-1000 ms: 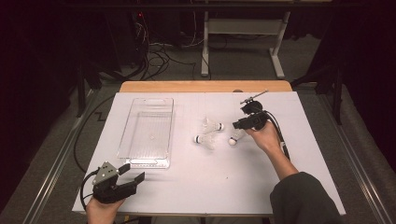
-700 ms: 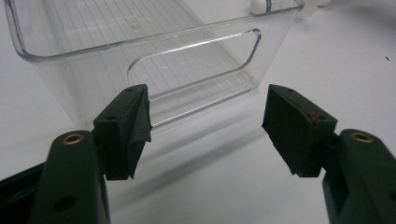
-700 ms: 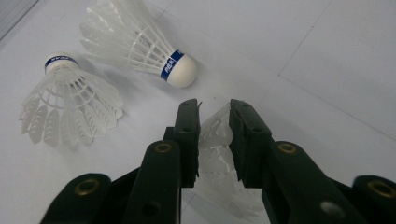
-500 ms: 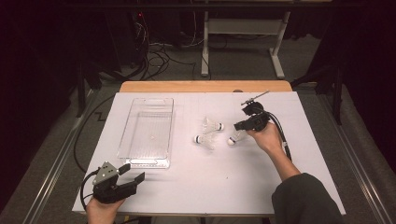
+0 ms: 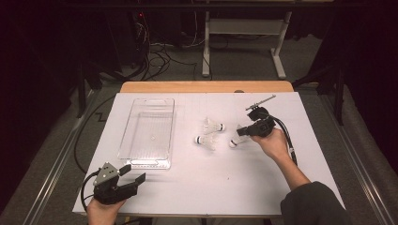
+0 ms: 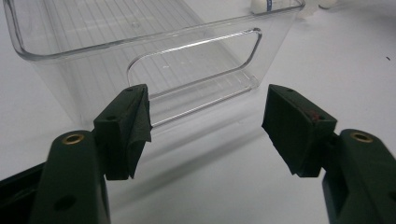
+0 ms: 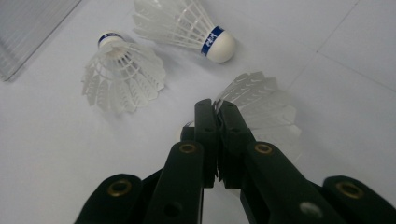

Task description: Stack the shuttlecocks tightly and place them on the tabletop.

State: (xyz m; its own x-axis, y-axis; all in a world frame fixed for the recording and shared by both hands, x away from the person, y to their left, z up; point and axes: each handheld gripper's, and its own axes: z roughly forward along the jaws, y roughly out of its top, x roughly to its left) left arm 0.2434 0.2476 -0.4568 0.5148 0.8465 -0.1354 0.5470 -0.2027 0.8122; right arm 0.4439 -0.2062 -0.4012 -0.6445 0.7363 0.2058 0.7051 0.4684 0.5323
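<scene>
At three o'clock on the white worktop (image 5: 197, 187): right gripper (image 5: 240, 133), fingers just closed, pinching the feather skirt of a shuttlecock (image 7: 261, 100). Two more shuttlecocks (image 5: 210, 133) just beside, toward nine o'clock. At seven o'clock: left gripper (image 5: 132, 174), fingers spread, facing the clear tray (image 5: 148, 161).

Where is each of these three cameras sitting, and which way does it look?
High view: above the person's side of the table, looking forward and down; both forearms and claws show.
Left gripper view: on the left claw, facing the clear bin between open jaws.
Right gripper view: on the right claw, shut on a shuttlecock.
Shared: both gripper views catch shuttlecocks seen from above.
</scene>
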